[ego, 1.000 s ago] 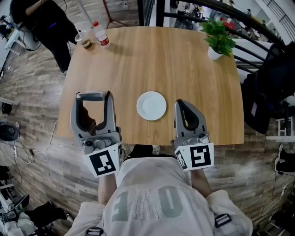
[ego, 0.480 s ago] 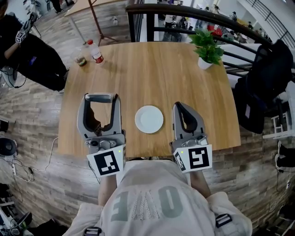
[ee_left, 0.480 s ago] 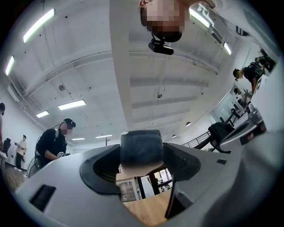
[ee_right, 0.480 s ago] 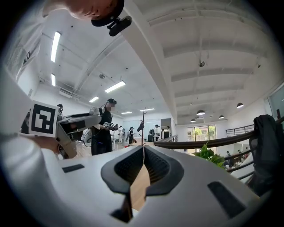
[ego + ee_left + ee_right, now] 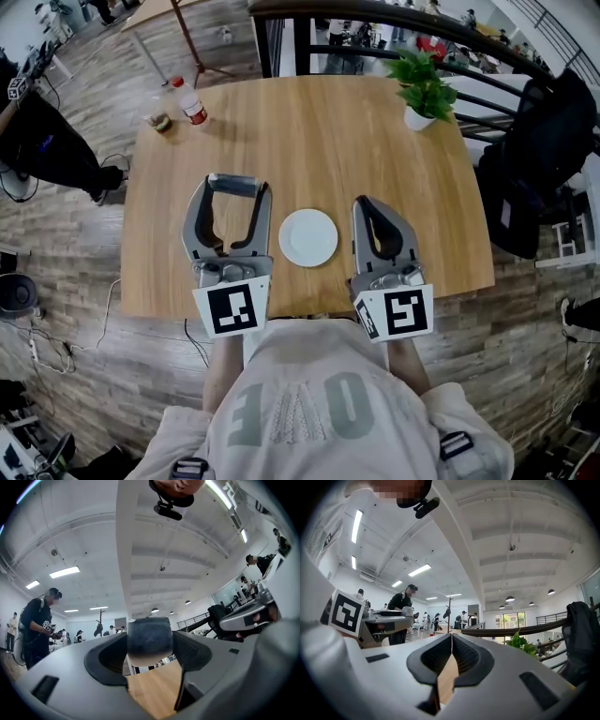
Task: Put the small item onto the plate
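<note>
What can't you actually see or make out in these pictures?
- What the small item really is: a dark blur in the left gripper view, tiny in the head view.
- The plate: shows in neither gripper view, only in the head view.
- The bottle label: too small in the head view.

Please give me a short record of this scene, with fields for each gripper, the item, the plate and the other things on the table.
left gripper: shut on the item, left of the plate
right gripper: shut, empty, right of the plate
item: dark, rounded, between the left jaws; not on the plate
plate: white, bare, near the front edge of the table
far corners: bottle and cup left, plant right
</note>
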A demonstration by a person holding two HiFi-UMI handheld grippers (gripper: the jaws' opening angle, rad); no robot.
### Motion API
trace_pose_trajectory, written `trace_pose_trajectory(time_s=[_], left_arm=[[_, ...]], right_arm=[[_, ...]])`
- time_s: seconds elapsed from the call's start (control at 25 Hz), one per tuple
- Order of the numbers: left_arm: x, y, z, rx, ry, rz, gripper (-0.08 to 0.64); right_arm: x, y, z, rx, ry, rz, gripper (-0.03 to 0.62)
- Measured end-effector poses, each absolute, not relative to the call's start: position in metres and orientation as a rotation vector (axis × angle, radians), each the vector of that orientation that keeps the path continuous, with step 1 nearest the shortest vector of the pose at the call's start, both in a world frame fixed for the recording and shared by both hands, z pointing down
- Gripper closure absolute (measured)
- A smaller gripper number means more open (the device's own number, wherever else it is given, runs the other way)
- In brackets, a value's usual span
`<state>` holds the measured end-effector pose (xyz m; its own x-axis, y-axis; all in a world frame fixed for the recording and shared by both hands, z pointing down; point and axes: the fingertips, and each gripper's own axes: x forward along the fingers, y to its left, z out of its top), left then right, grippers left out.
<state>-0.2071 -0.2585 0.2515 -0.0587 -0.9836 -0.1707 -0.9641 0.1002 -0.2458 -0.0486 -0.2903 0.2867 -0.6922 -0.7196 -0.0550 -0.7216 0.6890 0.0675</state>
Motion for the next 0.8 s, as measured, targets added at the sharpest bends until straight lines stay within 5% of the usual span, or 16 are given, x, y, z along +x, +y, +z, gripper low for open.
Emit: trace_pose_trajectory(time_s=[0.8], left_arm=[[-0.138,-0.323,0.433,-2.489,1.932,-0.694,0.255]], right_arm=[[0.027,-0.276,0.317,-1.650,2.786,0.006,0.574]])
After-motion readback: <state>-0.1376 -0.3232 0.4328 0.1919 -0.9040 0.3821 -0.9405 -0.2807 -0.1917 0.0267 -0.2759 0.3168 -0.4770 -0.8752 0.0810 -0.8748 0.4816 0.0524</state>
